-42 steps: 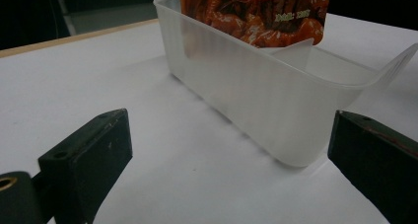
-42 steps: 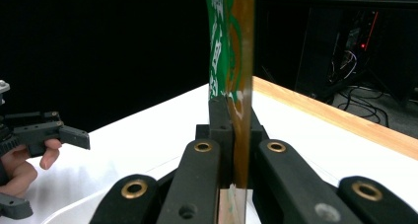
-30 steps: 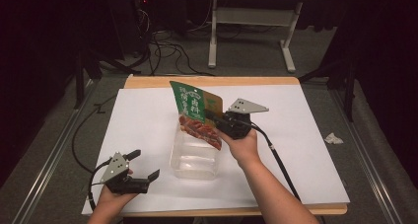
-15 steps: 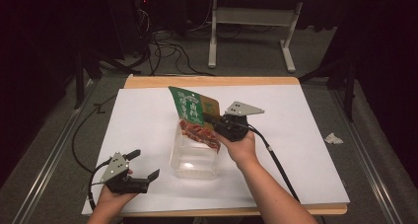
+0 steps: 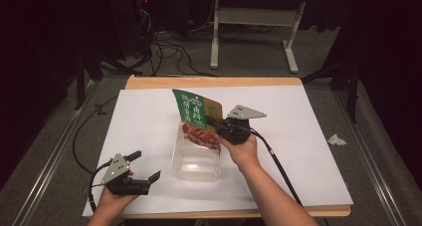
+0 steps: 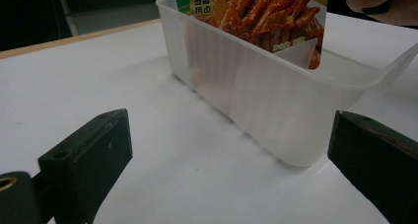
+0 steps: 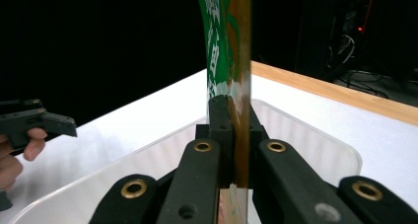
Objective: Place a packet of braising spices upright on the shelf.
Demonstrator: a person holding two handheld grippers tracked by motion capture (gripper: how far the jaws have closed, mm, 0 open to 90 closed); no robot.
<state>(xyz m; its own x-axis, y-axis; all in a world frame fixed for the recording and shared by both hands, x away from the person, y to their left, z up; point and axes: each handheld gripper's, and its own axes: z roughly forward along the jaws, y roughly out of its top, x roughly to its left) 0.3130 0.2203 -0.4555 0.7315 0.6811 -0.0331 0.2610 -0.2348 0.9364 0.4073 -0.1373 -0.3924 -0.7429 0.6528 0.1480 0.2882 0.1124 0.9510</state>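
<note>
— Fingers first: what are yours doing?

— Mine on the right gripper (image 5: 215, 122) are pressed together on the edge of the green foil snack pouch printed with red-brown food (image 5: 195, 117); in the right gripper view the pouch (image 7: 231, 51) runs straight up between the two black pads, pinched flat.

— And the other pair?

— My left gripper (image 5: 144, 166) has its fingers (image 6: 88, 155) standing wide apart with nothing between them. It hovers low over the white sheet covering the table (image 5: 308, 136), near the front edge.

— Where does the pouch sit?

— Its lower end is down inside the clear rectangular plastic tub (image 5: 196, 161), toward the far end of it, and the top leans up and away to the left above the rim. From the left gripper view I see the printed food through the tub's translucent wall (image 6: 256, 86).

— And the tub itself?

— Flat on the white sheet, between my two hands, just beside my right hand (image 5: 244, 149) and a little apart from my left hand (image 5: 115, 198).
</note>
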